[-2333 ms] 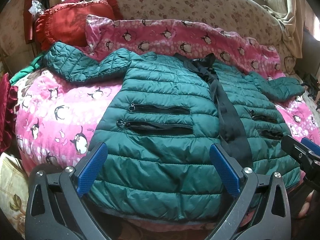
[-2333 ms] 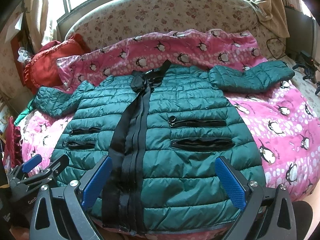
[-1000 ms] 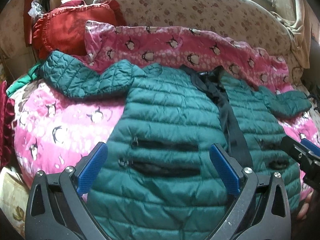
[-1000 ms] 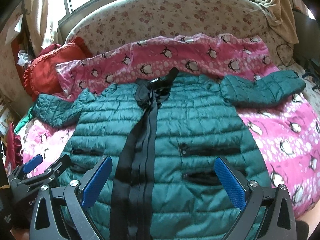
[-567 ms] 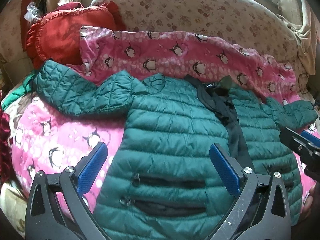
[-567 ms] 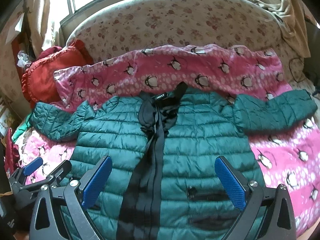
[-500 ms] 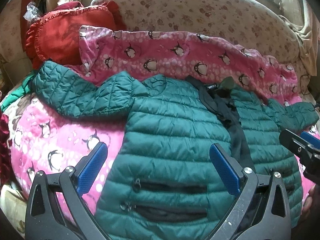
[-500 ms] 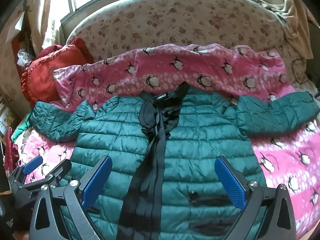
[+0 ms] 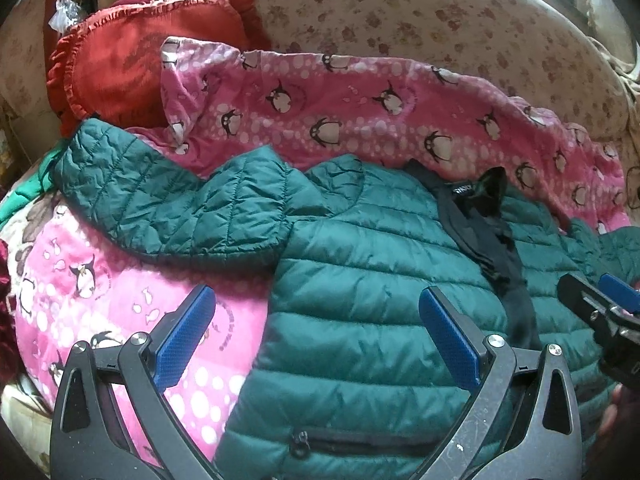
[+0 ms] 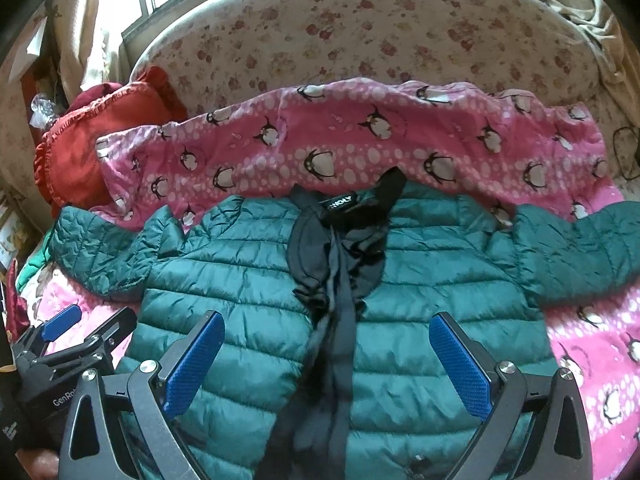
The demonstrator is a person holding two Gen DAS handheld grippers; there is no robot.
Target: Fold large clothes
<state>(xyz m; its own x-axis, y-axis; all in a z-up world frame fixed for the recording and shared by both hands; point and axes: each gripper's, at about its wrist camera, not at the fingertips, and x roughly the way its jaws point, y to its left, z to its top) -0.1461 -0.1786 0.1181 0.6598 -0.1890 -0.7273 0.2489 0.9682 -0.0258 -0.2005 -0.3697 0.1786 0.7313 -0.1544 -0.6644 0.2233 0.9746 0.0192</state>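
A dark green quilted puffer jacket (image 9: 380, 280) lies front up on the bed, with a black zip band (image 10: 332, 320) down its middle; it also shows in the right wrist view (image 10: 440, 272). Its left sleeve (image 9: 160, 200) stretches out to the left and its right sleeve (image 10: 580, 256) to the right. My left gripper (image 9: 316, 332) is open and empty above the jacket's left chest and armpit. My right gripper (image 10: 326, 360) is open and empty above the zip band at mid-chest. Neither touches the jacket.
The jacket lies on a pink penguin blanket (image 10: 360, 152). A red ruffled pillow (image 9: 132, 64) sits at the back left. A floral headboard (image 10: 380, 36) rises behind. A green cloth (image 9: 20, 196) shows at the far left edge.
Both grippers have moved forward over the jacket from its hem towards the collar and sleeves. The pockets have slid down out of view. Both stay open.
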